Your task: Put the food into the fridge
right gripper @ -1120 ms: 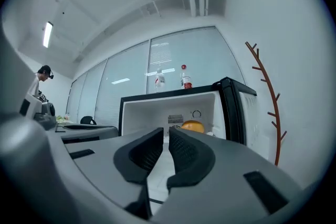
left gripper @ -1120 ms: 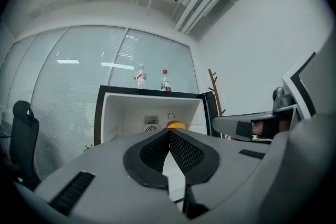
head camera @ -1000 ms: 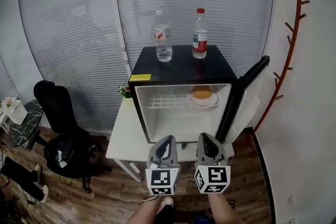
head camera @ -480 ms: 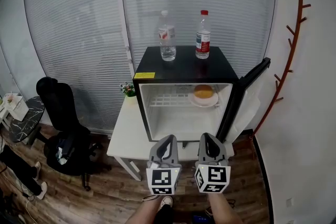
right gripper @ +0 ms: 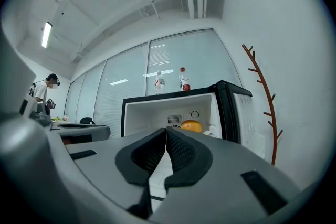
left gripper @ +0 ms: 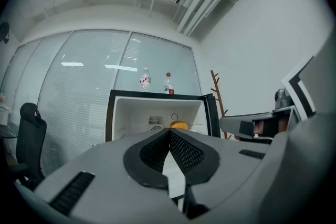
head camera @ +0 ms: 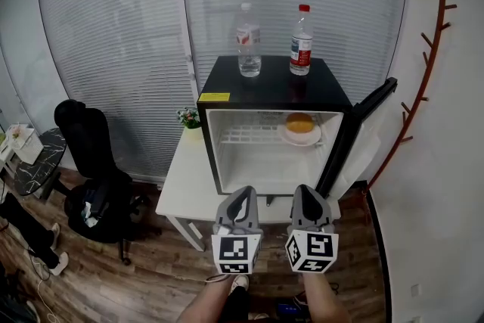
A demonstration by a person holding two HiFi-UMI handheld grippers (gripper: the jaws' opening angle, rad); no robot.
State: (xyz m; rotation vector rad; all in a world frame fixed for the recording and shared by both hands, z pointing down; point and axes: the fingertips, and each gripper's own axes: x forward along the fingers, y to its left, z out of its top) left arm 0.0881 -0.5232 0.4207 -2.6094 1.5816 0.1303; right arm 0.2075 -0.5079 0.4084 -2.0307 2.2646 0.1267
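The orange, round piece of food (head camera: 300, 122) is seen on a white plate (head camera: 290, 137) at the right of the upper shelf inside the small black fridge (head camera: 265, 91), unmoved since a second ago. The fridge door (head camera: 361, 121) is still left open. The left gripper (head camera: 243, 194) and right gripper (head camera: 305, 191) are held side by side before it, both jaws pressed together with nothing between them. The fridge is now framed slightly higher and further right.

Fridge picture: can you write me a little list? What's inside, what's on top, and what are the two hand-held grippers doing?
Fridge: black, door open at the right, standing on a white table
Inside: round orange food on a plate, right side of the wire shelf
On top: clear bottle, red-capped bottle
Left hand-held gripper: shut, empty
Right hand-held gripper: shut, empty
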